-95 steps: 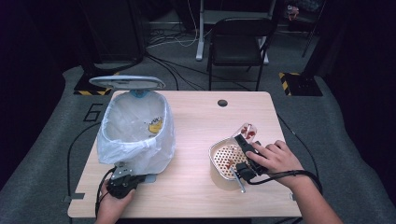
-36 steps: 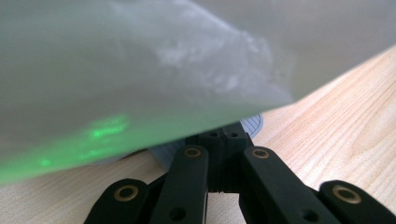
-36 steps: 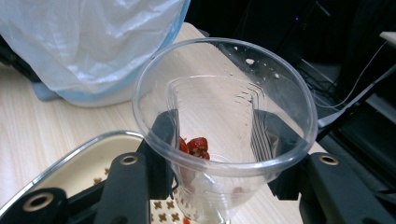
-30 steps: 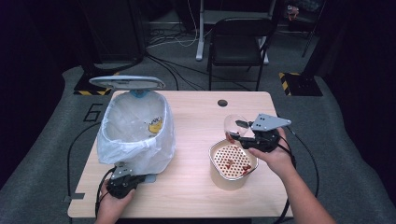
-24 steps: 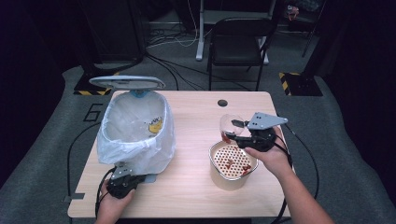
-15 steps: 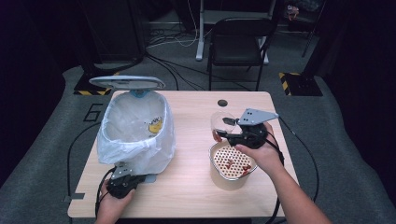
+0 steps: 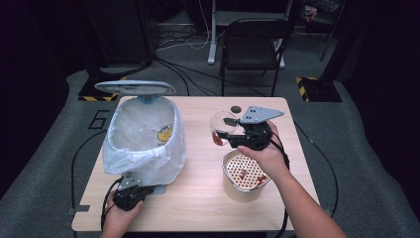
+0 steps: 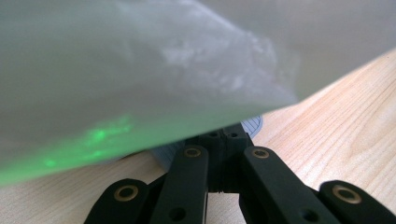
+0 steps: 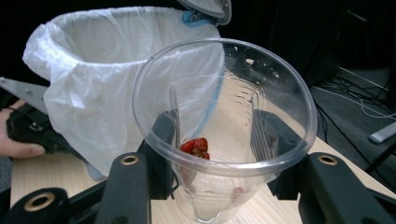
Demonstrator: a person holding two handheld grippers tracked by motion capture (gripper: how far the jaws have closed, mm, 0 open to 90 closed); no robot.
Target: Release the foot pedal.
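Observation:
A clear plastic cup [image 7: 221, 127] hangs tilted over the middle of the table, mouth toward the bin, with my right gripper [image 7: 231, 133] shut on its sides. In the right gripper view the cup [image 9: 224, 93] has a red scrap [image 9: 196, 145] stuck inside, one black jaw on each side. The white-bagged bin [image 7: 143, 141] stands at the left with its lid [image 7: 134, 88] raised. A tan bowl with a perforated insert [image 7: 245, 173] holding red bits sits under my right hand. My left gripper [image 7: 130, 194] lies at the bin's foot, shut on the grey pedal [image 8: 252, 125] beneath the bag [image 8: 140, 70].
A small black round object [image 7: 236, 109] lies near the table's far edge. A dark chair [image 7: 252, 49] stands behind the table. Cables trail off both front corners. The left hand [image 9: 18, 149] rests by the bin's base.
My right gripper has carried the cup up from beside the bowl and leftward toward the bin, tilting it. The left gripper and the open lid have not moved.

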